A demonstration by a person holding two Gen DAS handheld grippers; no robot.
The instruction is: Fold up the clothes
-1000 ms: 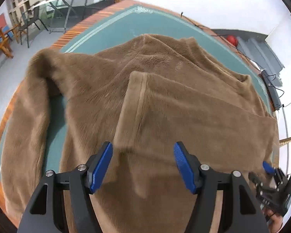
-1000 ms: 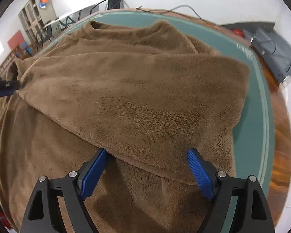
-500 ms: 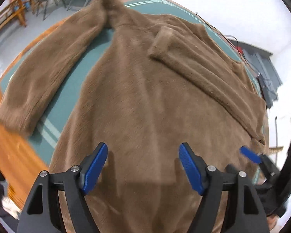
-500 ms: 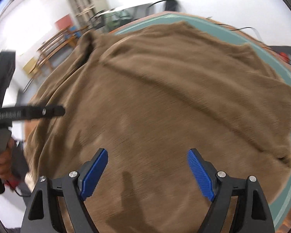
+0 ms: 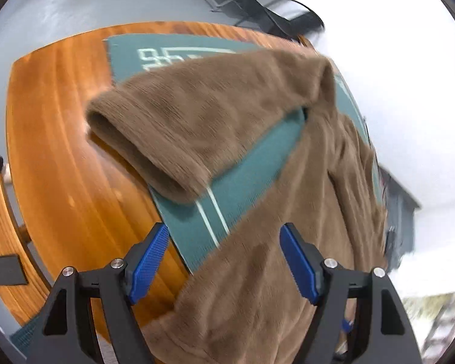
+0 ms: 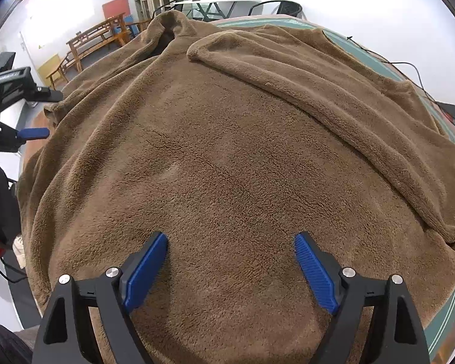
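Note:
A brown fleece sweater (image 6: 242, 157) lies spread on a green mat. One sleeve (image 6: 333, 91) is folded across its body. The other sleeve (image 5: 197, 115) lies out flat, its cuff (image 5: 145, 154) over the mat's edge onto the wooden table. My left gripper (image 5: 224, 242) is open and empty, above the sweater's side edge near that sleeve. It also shows at the left of the right wrist view (image 6: 30, 115). My right gripper (image 6: 230, 251) is open and empty, low over the sweater's body near the hem.
The green mat (image 5: 236, 188) lies on an orange wooden table (image 5: 60, 151), whose edge curves at the left. Wooden benches (image 6: 97, 39), chairs and a cabinet stand at the back. Black cables (image 6: 409, 66) run along the table's far right.
My left gripper has swung left from the folded sleeve toward the flat sleeve and the table edge. My right gripper has drawn back over the sweater's lower body. Both stay open.

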